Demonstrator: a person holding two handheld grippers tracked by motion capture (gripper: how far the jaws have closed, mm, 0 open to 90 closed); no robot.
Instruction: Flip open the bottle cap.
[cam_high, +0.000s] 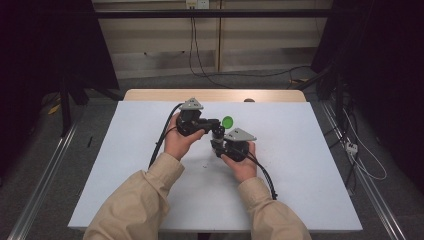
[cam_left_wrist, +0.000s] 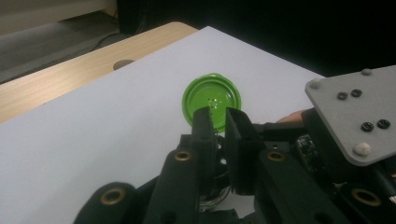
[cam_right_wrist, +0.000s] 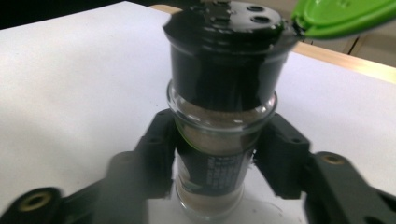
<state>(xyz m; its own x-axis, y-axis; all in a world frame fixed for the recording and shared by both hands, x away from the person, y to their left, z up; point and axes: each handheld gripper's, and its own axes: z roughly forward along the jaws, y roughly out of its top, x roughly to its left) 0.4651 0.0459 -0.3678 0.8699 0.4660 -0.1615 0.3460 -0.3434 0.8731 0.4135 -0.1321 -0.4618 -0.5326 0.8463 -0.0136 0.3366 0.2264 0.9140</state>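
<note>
Setting: a lab or recording bay, not a home. A wooden worktop (cam_high: 215, 95) under a plain white sheet (cam_high: 125, 165) stands on grey carpet (cam_high: 90, 125); metal floor rails (cam_high: 45, 180) run along both sides. Black curtains (cam_high: 45, 45) flank it; loose cables (cam_high: 240, 74) trail over the floor to a wall socket (cam_high: 196, 4), and a white power strip (cam_high: 351, 147) lies at right.

A wooden table (cam_high: 150, 94) carries a white sheet (cam_high: 125, 165) that covers nearly all of its top; a bare strip of wood shows along the far edge, with a small round hole (cam_high: 249, 100) in it. A few tiny specks (cam_high: 205, 164) lie on the sheet
</note>
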